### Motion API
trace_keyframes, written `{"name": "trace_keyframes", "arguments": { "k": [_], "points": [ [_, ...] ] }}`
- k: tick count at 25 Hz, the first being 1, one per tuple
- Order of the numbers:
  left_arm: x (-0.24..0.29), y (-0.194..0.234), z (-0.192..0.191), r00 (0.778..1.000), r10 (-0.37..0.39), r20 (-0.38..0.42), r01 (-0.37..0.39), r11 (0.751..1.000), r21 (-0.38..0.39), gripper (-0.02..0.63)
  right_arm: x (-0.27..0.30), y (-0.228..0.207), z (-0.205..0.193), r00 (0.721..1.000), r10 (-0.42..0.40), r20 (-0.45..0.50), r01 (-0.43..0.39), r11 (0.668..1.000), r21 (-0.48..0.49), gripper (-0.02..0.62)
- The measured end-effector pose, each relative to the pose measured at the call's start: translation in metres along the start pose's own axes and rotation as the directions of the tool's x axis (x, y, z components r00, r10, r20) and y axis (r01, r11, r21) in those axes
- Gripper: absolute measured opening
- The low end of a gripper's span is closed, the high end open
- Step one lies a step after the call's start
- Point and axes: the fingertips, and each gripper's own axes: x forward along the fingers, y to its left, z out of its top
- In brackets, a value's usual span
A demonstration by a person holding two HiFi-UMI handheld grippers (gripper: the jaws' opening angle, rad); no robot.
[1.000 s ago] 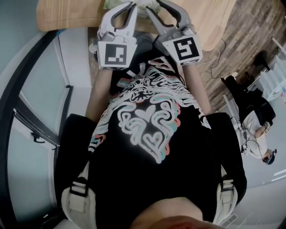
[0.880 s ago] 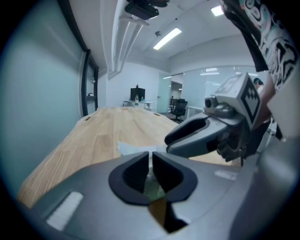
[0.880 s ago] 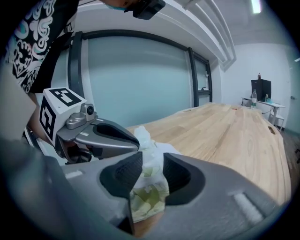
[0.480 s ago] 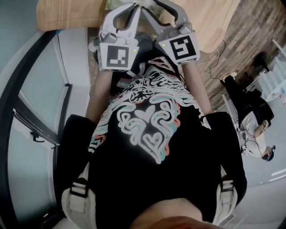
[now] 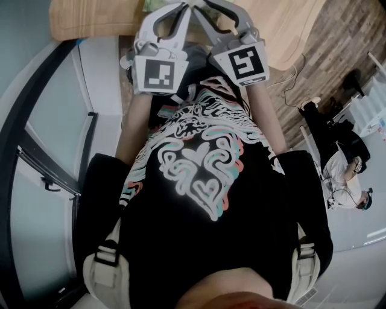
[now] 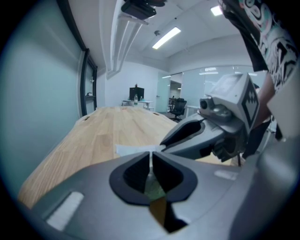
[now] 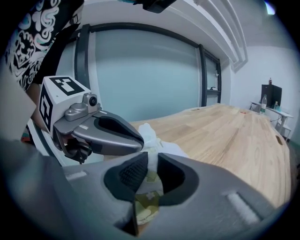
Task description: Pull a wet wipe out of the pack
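Observation:
The wipe pack [image 7: 146, 199], green patterned, lies at the near edge of the wooden table [image 5: 90, 18]. It is almost hidden under the two grippers in the head view. A white wet wipe [image 7: 148, 134] stands up out of it. My right gripper [image 7: 152, 165] has just been closing and its pads now pinch the white wipe. My left gripper [image 6: 151, 160] is shut on a thin white edge of the pack [image 6: 132, 150], with green showing below. In the head view, the left gripper [image 5: 184, 8] and right gripper [image 5: 202, 7] meet tip to tip.
The long wooden table [image 6: 108, 131] runs away ahead. A glass wall with dark frames [image 7: 140, 70] lines one side. A person sits on the floor [image 5: 344, 175] off to the right. Office chairs and desks [image 6: 179, 107] stand far back.
The right gripper's jaws have narrowed onto the wipe and its marker cube has shifted slightly up and left. The left gripper has stayed where it was.

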Motion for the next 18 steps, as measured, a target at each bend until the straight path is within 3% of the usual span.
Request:
{"name": "trace_keyframes", "arguments": {
  "k": [3, 18],
  "points": [
    [0.000, 0.001, 0.000, 1.000, 0.003, -0.001, -0.003, 1.000, 0.002, -0.011, 0.000, 0.003, -0.001, 1.000, -0.012, -0.010, 0.011, 1.000, -0.026, 0.017],
    [-0.003, 0.002, 0.003, 1.000, 0.027, -0.002, -0.027, 1.000, -0.004, -0.011, -0.005, 0.003, 0.010, 0.999, -0.009, 0.033, 0.009, 1.000, -0.007, 0.008]
  ]
}}
